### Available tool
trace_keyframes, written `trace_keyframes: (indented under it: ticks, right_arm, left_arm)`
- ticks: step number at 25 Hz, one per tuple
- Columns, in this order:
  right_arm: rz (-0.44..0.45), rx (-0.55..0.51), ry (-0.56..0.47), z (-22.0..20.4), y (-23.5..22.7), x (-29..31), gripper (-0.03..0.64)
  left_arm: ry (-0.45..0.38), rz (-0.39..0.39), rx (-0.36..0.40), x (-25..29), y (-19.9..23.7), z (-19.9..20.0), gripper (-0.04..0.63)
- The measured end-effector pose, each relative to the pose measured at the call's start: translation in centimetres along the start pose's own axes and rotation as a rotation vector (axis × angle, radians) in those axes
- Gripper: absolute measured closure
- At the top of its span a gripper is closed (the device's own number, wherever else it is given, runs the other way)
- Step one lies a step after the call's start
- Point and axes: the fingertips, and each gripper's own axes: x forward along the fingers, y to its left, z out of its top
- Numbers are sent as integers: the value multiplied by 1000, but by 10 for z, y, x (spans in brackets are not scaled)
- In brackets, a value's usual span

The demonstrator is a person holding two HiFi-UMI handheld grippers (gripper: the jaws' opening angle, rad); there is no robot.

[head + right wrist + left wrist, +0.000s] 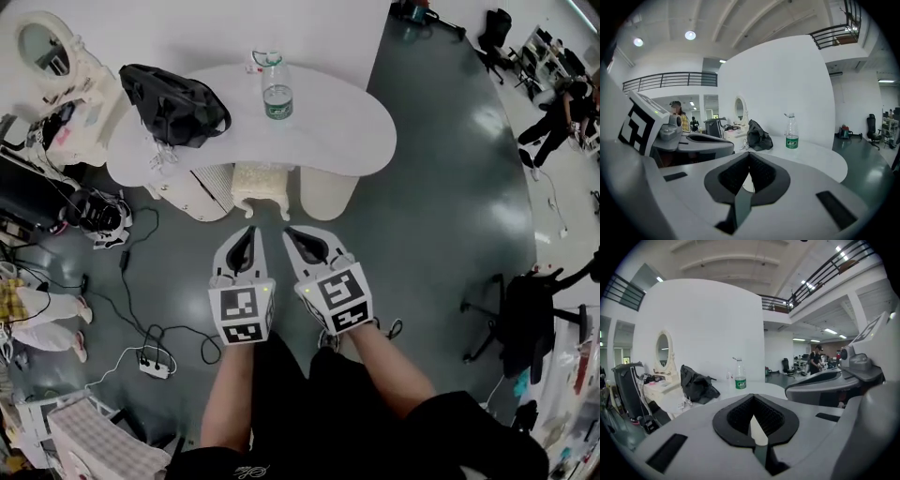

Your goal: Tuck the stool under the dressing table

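Grey floor, head view: the cream stool (261,185) stands under the white tabletop (342,131), between its two pedestals, so the tuck looks done. The left tool (251,231) and right tool (288,231) hang near the stool without touching it, both closed on nothing. A power strip (153,366) and loose cables lie on the floor to the near left, a likely snag for the feet.

Left gripper view: jaws together, empty. A water bottle (739,375) stands upright on the tabletop, and a knock to the table could topple it.

Right gripper view: jaws together, empty. A black bag (758,136) lies left of the bottle.
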Motion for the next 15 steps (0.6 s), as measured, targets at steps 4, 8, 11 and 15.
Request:
trace_keyframes:
  ticks: [4,8,11,15]
  right_arm:
    - [30,-17,-54,26,8,-35,612]
    - [22,-5,-83,34,20,-57,612]
    - [16,-24,-93,38,32,-60,612]
    - [-2,-28,-130,50,39,-65,612]
  left_arm:
    - [-56,77,-33,-29,-10,31,592]
    - [-109,109,-136,-59,-16,42,591]
    - [-131,102,-115,-70,-21,46,592]
    - [-160,95,-97,-80,-19,54,591]
